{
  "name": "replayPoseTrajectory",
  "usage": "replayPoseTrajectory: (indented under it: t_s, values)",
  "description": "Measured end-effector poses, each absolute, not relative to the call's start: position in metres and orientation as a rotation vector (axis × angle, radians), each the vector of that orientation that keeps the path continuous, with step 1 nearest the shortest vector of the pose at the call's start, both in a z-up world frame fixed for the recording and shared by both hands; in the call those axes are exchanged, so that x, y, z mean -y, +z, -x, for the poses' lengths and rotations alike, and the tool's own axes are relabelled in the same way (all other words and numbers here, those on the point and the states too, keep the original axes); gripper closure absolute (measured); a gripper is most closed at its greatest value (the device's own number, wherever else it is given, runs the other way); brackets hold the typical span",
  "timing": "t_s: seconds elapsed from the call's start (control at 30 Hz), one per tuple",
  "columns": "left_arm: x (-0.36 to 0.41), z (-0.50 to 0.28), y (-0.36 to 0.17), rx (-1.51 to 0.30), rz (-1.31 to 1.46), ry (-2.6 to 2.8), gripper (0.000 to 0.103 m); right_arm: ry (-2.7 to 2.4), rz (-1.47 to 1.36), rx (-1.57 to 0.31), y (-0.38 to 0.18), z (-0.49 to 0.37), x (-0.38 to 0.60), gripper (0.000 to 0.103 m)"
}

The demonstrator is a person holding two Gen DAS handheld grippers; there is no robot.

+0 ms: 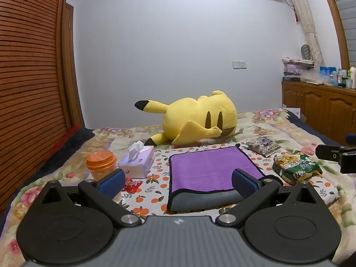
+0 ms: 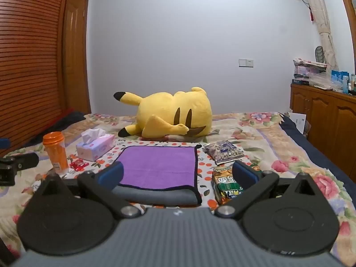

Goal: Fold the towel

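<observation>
A purple towel (image 1: 209,166) with a grey underside and dark border lies folded on an orange-print cloth (image 1: 155,178) on the bed; its grey folded edge faces me. It also shows in the right wrist view (image 2: 155,166). My left gripper (image 1: 178,182) is open and empty, hovering just before the towel's near edge. My right gripper (image 2: 178,175) is open and empty, hovering near the towel's near right corner. The right gripper's tip shows at the far right of the left wrist view (image 1: 338,155).
A yellow plush toy (image 1: 195,120) lies behind the towel. Left of the towel stand an orange cup (image 1: 101,164), a tissue box (image 1: 138,160) and a red wrapper (image 1: 132,184). Right of it lie a green snack bag (image 1: 296,166) and a purple packet (image 1: 263,145). Wooden cabinets (image 1: 320,106) stand at right.
</observation>
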State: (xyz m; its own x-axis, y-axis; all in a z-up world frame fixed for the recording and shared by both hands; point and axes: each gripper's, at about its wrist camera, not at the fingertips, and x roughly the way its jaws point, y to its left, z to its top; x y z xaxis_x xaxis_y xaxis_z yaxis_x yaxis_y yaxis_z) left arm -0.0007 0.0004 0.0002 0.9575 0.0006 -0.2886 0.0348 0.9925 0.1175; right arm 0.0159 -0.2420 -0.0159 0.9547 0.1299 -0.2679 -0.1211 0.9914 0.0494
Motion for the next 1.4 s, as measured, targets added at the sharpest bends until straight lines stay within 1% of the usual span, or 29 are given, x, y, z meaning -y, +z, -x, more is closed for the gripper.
replayPoseTrajectory:
  t_s: [1.4]
  values:
    - [0.0013,0.002,0.0011,-0.295,-0.139,-0.015,0.0,0.127,-0.041,-0.275,-0.0156,-0.0163,0.2451,0.0]
